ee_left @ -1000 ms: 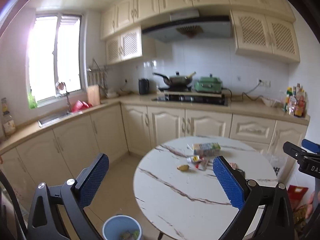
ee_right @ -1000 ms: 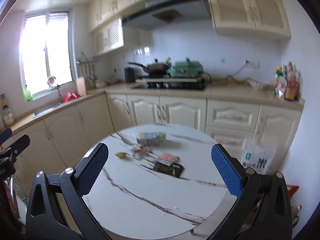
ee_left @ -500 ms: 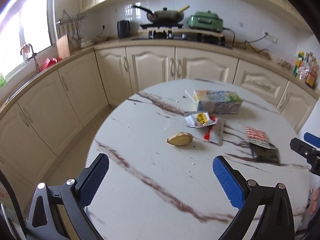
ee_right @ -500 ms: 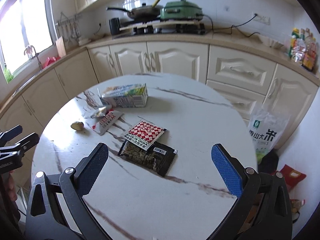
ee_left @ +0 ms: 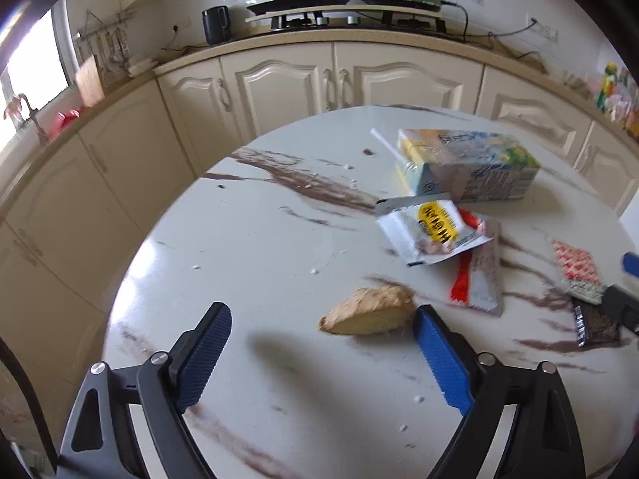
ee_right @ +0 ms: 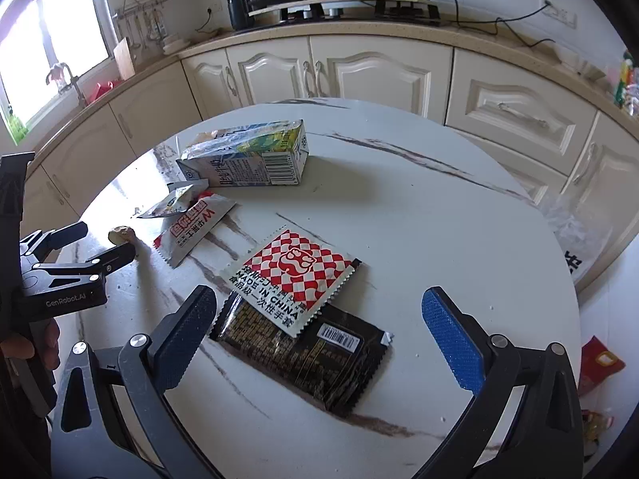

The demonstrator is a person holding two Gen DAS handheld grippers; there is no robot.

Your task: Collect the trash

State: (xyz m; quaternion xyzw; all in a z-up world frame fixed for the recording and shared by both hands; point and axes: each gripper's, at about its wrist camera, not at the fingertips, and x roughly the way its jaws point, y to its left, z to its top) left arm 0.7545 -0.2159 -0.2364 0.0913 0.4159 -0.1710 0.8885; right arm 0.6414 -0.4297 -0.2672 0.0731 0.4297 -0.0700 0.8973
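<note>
On worktop (ee_left: 247,239), left gripper (ee_left: 321,349) fingers closing, scrap (ee_left: 369,311) off-centre, may skid. Right gripper (ee_right: 319,331) spread above packets (ee_right: 299,335), nothing held.

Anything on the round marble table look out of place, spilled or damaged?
Yes. A crushed drink carton lies on its side, torn snack wrappers lie scattered beside it, white crumbs dot the round marble table, and a tan food scrap lies loose.

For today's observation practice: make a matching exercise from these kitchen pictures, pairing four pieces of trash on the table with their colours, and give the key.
Things:
1. milk carton
2. top packet of the stacked pair
3. bottom packet of the pair
4. food scrap

Colours:
A. black
B. tan
C. red and white checks
D. pale blue and yellow

Pairs: 1-D, 2-C, 3-A, 4-B
</note>
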